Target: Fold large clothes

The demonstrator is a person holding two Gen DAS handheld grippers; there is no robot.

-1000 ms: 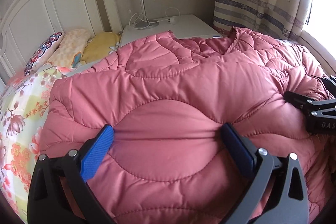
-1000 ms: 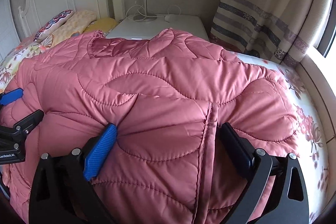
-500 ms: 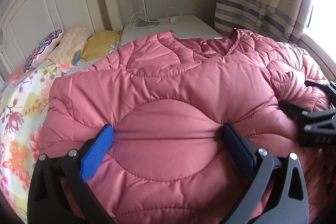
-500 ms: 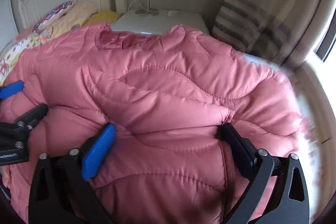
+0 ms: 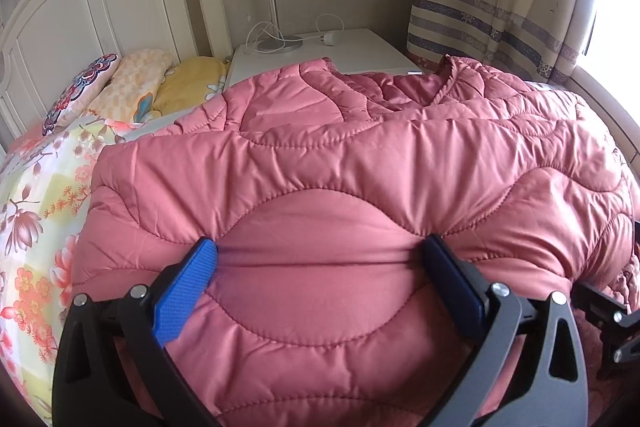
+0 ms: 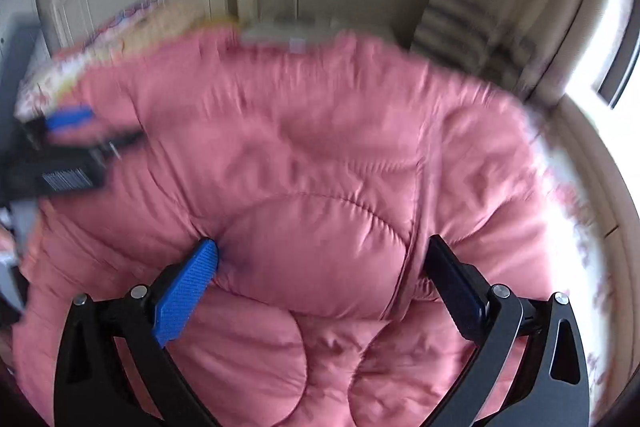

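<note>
Left gripper (image 5: 320, 259): blue-padded fingers (image 5: 184, 291) spread wide, pressed into a bulge of pink quilted coat (image 5: 360, 163) that fills the gap between them; whether gripped or merely pushed against, impossible to tell. Right gripper (image 6: 320, 259): fingers equally wide apart, a puffy fold of the same coat with a vertical seam bulging between them, view blurred. Coat spread across a bed, collar toward the far end, near a white nightstand (image 5: 360, 47). Floral bedsheet (image 5: 36, 211) and pillows (image 5: 136, 83) to the left, white headboard (image 5: 80, 7) behind, striped curtain (image 5: 500, 7) at right.
</note>
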